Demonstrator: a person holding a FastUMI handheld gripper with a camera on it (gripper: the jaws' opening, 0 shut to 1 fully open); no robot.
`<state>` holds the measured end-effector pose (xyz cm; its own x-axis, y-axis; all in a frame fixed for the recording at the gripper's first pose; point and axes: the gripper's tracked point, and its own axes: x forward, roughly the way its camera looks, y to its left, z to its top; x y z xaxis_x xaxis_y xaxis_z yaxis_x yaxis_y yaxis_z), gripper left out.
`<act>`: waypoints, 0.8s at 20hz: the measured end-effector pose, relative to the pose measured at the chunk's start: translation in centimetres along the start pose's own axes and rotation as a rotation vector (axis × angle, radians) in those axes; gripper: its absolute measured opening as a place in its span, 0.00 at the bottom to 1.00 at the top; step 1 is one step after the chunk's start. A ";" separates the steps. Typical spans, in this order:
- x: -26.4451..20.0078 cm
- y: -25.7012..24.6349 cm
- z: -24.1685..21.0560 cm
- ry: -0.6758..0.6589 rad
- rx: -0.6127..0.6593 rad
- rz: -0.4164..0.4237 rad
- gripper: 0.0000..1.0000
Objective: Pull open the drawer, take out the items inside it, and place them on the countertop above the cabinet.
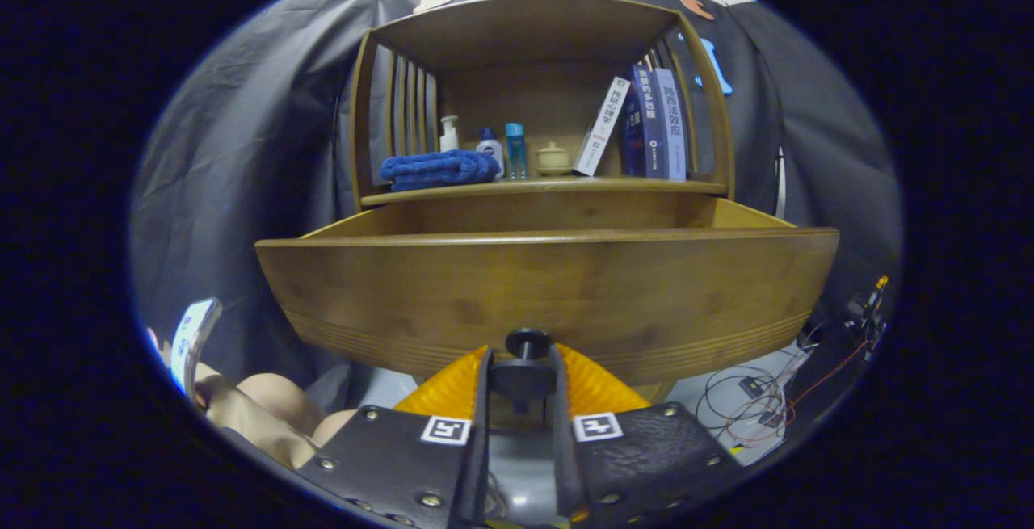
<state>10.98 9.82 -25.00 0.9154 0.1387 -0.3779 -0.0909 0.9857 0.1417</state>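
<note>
The tongs (523, 375) sit closest to the lens, their two fingers (482, 400) drawn nearly together and pressing from either side on the dark knob (527, 343) of a wooden drawer (549, 287). Each finger mount carries a small square marker. The knob juts from the lower middle of the drawer's front panel, its round head showing just above the fingertips, its base pinched between them.

The drawer stands pulled well out from the cabinet (541, 93), its broad front panel curving across the view just beyond the fingers. Its side walls run back to the cabinet body. The inside of the drawer is hidden behind the front panel, so its contents cannot be told.

Above the drawer, the worktop (485, 188) of the cabinet holds a folded blue towel (440, 168) at the left, with a white pump bottle (449, 135), a white bottle with a blue cap (489, 149) and a slim blue bottle (515, 149) close behind and beside it. A small cream lidded jar (552, 157) stands near the middle. To its right a white book (602, 127) leans against two upright books (658, 121) set by the right wall.

Beside the left finger, a person's hand (250, 412) holds a phone (191, 339). Loose wires (751, 400) lie on the floor past the right finger.
</note>
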 end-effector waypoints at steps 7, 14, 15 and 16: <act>-4.7 -1.0 6.4 -0.124 -0.025 -0.025 0.48; 0.1 -0.9 15.6 -0.169 -0.072 0.007 0.48; 1.6 -0.7 15.9 -0.144 -0.075 0.018 0.48; 3.0 -0.4 16.0 -0.108 -0.082 0.027 0.48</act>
<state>20.08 8.28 -11.57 0.9487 0.1581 -0.2739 -0.1432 0.9869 0.0736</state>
